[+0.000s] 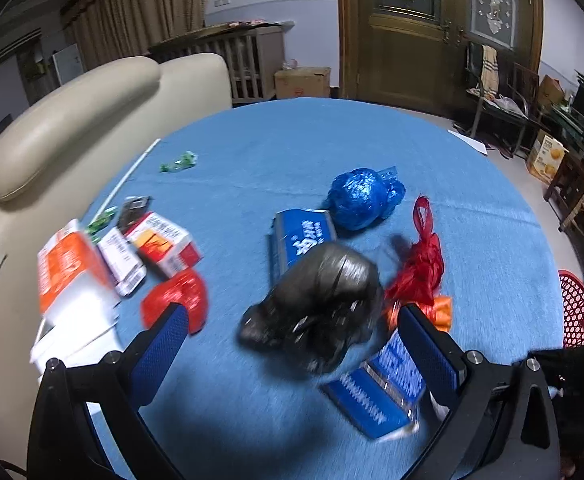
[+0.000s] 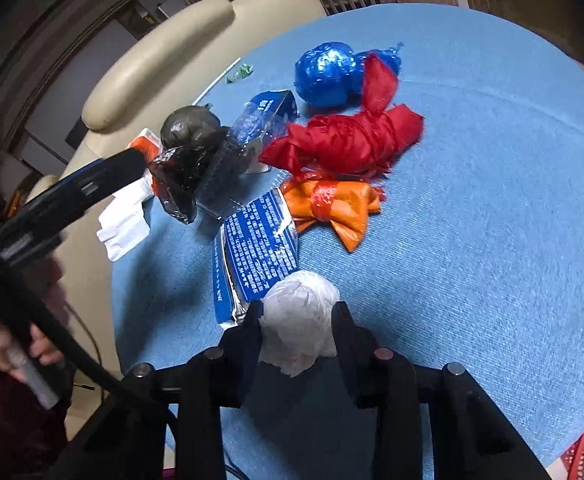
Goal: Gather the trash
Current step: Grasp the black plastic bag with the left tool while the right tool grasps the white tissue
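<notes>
White crumpled bag (image 2: 300,320) sits clamped between the 2 fingers of the right gripper (image 2: 298,322), jaws narrowed onto it, right at the near edge of the blue round table (image 2: 492,220). Left gripper (image 1: 292,320) has its blue-padded fingers (image 1: 163,344) spread wide around a black knotted bag (image 1: 320,300); motion blur makes contact hard to judge in the left wrist view, but in the right wrist view the black bag (image 2: 189,148) looks lifted off the cloth with a finger against it, so whether the gripper holds it cannot be told. Blue foil pack (image 2: 255,248) lies flat near the table's near-left edge, just beside the white bag. Orange bag (image 2: 332,204) tied with a red band lies beside that pack, toward the table middle. Red knotted bag (image 2: 348,140) touches the orange one on its far side. Blue shiny bag (image 2: 328,72) sits behind the red one, toward the far edge. Second blue pack (image 1: 304,236) is half under the black bag. Cartons (image 1: 155,248) in orange, white and red cluster at the left edge with a red wrapper (image 1: 179,296) beside them. 2 green candy wrappers (image 1: 177,162) and a white straw (image 1: 131,176) lie near the far-left edge. Red mesh basket (image 1: 574,312) stands off the table's right edge. Beige sofa (image 1: 71,120) stands behind the left edge.
</notes>
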`<state>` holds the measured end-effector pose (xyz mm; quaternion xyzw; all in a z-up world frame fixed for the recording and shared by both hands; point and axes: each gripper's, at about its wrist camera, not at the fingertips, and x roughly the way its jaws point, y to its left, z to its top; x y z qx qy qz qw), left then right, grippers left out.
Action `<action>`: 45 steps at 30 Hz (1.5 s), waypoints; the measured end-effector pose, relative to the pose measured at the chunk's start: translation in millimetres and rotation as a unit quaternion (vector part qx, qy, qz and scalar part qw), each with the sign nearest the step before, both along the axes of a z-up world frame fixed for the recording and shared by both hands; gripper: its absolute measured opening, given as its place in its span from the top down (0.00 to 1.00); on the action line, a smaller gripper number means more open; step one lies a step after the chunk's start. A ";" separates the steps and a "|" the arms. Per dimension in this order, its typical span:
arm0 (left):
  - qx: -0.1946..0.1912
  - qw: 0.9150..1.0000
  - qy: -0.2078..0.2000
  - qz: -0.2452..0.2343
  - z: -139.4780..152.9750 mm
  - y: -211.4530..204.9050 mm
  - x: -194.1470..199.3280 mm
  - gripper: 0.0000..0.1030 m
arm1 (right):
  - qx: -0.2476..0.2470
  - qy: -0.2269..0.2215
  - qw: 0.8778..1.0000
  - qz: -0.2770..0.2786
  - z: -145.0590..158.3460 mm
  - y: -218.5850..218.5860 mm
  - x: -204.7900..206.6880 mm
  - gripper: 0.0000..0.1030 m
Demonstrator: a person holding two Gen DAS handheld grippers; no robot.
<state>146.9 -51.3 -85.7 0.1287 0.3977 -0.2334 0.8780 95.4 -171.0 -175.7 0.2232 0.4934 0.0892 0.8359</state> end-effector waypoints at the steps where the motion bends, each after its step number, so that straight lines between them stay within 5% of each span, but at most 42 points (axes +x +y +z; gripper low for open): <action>1: -0.001 1.000 0.006 -0.004 -3.0 -4.4 3.1 0.09 | 0.001 -0.004 1.000 -0.001 1.6 -1.4 -3.0 0.67; 3: 0.002 1.000 0.028 -0.010 -12.4 -9.3 11.8 0.31 | 0.001 -0.011 1.000 -0.002 5.7 -5.3 -8.9 0.67; 5: -0.002 0.998 0.059 -0.011 -23.4 -8.8 19.6 0.65 | 0.008 -0.016 1.000 -0.006 8.8 -10.2 -14.5 0.68; 7: -0.024 0.997 0.078 -0.004 -28.2 -3.2 22.2 0.67 | 0.012 -0.020 1.000 -0.011 10.7 -13.7 -19.7 0.68; 10: -0.050 0.995 0.086 -0.009 -25.4 5.4 15.4 0.86 | 0.018 -0.029 0.999 -0.019 13.8 -19.9 -29.6 0.68; 16: -0.070 0.993 0.092 -0.024 -21.3 18.9 -12.5 0.94 | 0.023 -0.048 0.997 -0.048 24.5 -39.6 -52.5 0.68; 24: -0.096 0.993 0.065 -0.036 3.6 22.3 -62.9 0.97 | 0.038 -0.068 0.993 -0.092 38.3 -76.1 -81.0 0.68; 29: -0.124 0.990 0.056 -0.027 19.0 37.4 -82.4 0.97 | 0.054 -0.073 0.993 -0.069 44.2 -67.4 -84.1 0.67; 30: -0.124 0.991 0.052 -0.024 19.3 40.8 -85.8 0.97 | 0.063 -0.066 0.994 -0.059 41.4 -61.3 -78.9 0.63; 31: -0.120 0.991 0.048 -0.023 17.5 42.1 -87.6 0.97 | 0.068 -0.058 0.995 -0.052 37.3 -54.3 -72.8 0.44; 33: -0.107 0.993 0.057 -0.013 7.0 47.7 -87.0 0.97 | 0.066 -0.053 0.996 -0.043 31.4 -41.6 -64.3 0.27; 39: -0.117 0.989 0.086 0.015 -6.8 63.2 -80.7 0.95 | 0.037 -0.042 0.998 -0.015 12.9 -11.4 -33.5 0.27; 42: -0.114 0.989 0.089 0.010 -9.7 58.8 -72.5 0.74 | 0.034 -0.019 0.999 -0.012 -3.4 -4.4 -16.6 0.29; 43: -0.110 0.990 0.087 0.014 -11.2 57.8 -68.1 0.54 | 0.034 -0.013 0.999 -0.008 -7.3 -0.7 -13.8 0.31; 45: -0.103 0.992 0.073 0.028 -15.4 56.3 -60.5 0.41 | 0.027 -0.010 1.000 0.003 -11.9 8.2 -11.6 0.45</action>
